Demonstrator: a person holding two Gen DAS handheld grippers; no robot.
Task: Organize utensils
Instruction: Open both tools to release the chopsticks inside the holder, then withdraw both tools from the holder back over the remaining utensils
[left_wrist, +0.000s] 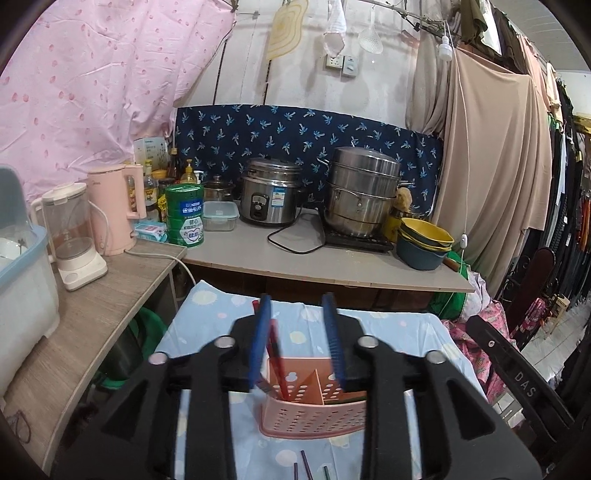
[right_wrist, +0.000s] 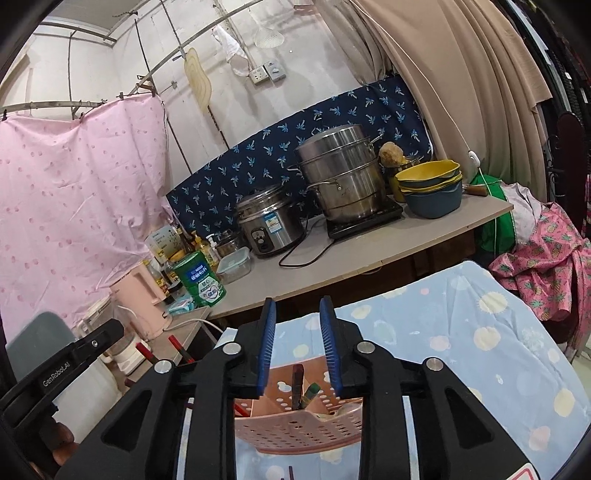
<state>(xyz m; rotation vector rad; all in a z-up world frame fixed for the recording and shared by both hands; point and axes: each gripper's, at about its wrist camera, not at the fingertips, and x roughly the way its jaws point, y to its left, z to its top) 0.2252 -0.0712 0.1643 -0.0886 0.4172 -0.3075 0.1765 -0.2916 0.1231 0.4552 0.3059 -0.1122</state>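
A pink perforated utensil holder (left_wrist: 314, 413) with dividers stands on the blue patterned cloth (left_wrist: 388, 332). Red chopsticks (left_wrist: 275, 354) stand in its left compartment, next to my left gripper's left finger. My left gripper (left_wrist: 297, 343) is open above the holder, nothing held. In the right wrist view the holder (right_wrist: 299, 424) holds a dark red stick (right_wrist: 296, 384) and a green-tipped stick (right_wrist: 310, 393). My right gripper (right_wrist: 297, 343) is open just above them, empty. Loose sticks (left_wrist: 306, 465) lie on the cloth in front of the holder.
A grey counter (left_wrist: 332, 258) behind carries a rice cooker (left_wrist: 269, 192), steamer pot (left_wrist: 360, 192), stacked bowls (left_wrist: 424, 240), a green tin (left_wrist: 184, 214) and a pink kettle (left_wrist: 114, 210). A wooden shelf (left_wrist: 110, 295) at left holds a blender and a dish bin. Clothes hang at right.
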